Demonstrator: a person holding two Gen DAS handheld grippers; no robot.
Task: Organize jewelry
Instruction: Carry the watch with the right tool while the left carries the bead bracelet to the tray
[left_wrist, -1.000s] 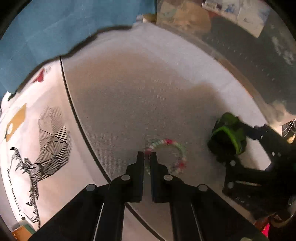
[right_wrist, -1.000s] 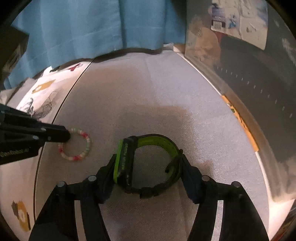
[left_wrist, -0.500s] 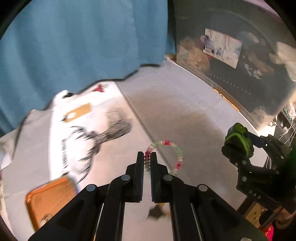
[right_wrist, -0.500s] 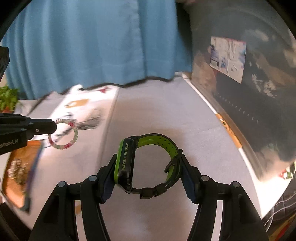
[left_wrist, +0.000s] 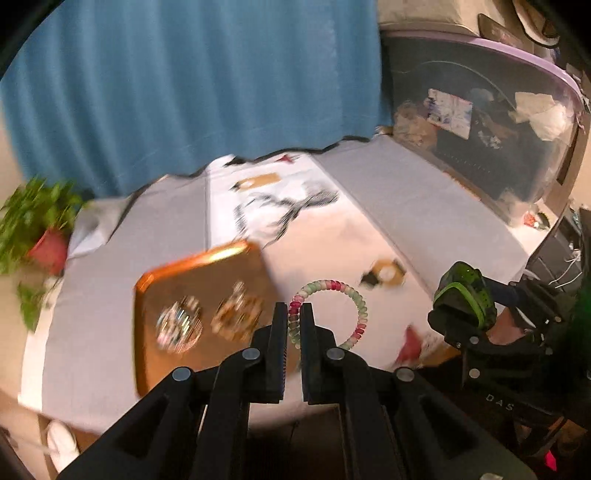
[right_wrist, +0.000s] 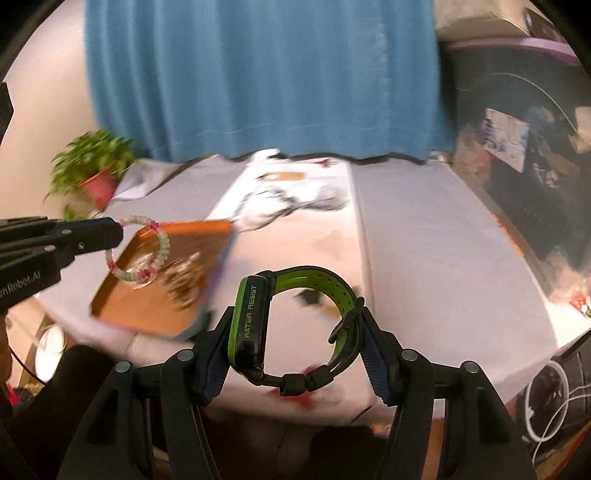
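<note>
My left gripper (left_wrist: 294, 314) is shut on a pink, green and white coil bracelet (left_wrist: 354, 295) and holds it in the air above the table. It also shows in the right wrist view (right_wrist: 162, 243). My right gripper (right_wrist: 295, 321) is shut on a black and lime green watch (right_wrist: 251, 321), lifted above the table; the watch also shows at the right of the left wrist view (left_wrist: 461, 299). An orange tray (left_wrist: 207, 273) with several blurred jewelry pieces lies on the table below and left of the bracelet.
The table has a grey cloth (right_wrist: 424, 236) and a white printed runner (left_wrist: 295, 206). A potted plant (right_wrist: 92, 166) stands at the far left. A blue curtain (right_wrist: 258, 74) hangs behind. A dark cluttered bin (left_wrist: 480, 122) sits at the right.
Both grippers have lifted and pulled back from the table with the bracelet and the watch. The orange tray and the plant have come into view.
</note>
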